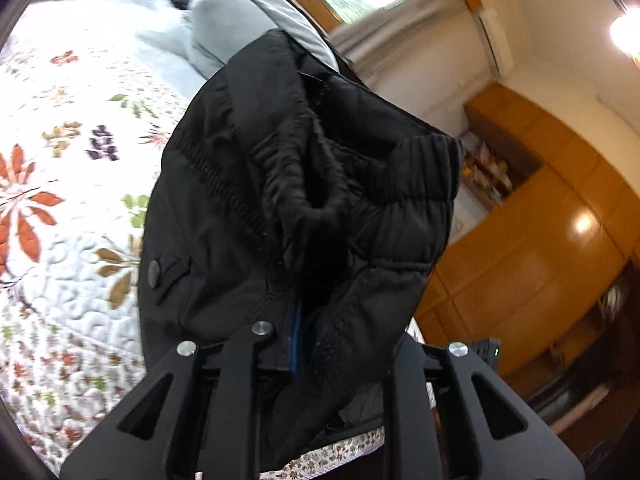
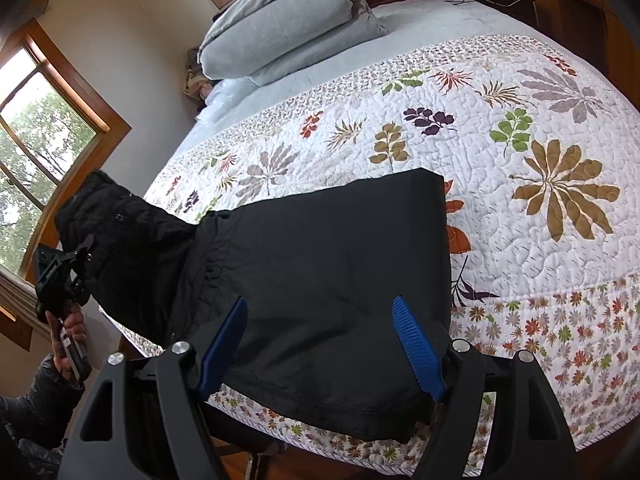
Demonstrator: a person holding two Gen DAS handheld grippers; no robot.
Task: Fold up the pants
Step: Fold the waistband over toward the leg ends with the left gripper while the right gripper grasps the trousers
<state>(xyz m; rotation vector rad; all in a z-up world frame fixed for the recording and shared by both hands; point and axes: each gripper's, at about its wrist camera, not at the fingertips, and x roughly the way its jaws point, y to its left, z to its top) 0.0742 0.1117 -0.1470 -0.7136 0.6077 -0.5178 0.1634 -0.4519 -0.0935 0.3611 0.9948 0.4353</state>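
Black pants (image 2: 320, 264) lie folded on the floral quilt (image 2: 520, 240) near the bed's front edge. My left gripper (image 1: 298, 344) is shut on the waistband end of the pants (image 1: 304, 184) and holds it lifted off the bed; it also shows in the right wrist view (image 2: 76, 264) at the left, with the raised waistband. My right gripper (image 2: 320, 344) is open and empty, its blue fingers (image 2: 416, 352) spread just above the lower part of the pants.
A folded grey duvet (image 2: 288, 20) lies at the head of the bed. Windows (image 2: 36, 132) are on the left wall. Wooden cabinets (image 1: 540, 240) stand beyond the bed. The quilt's edge (image 2: 400, 452) drops to a wooden floor.
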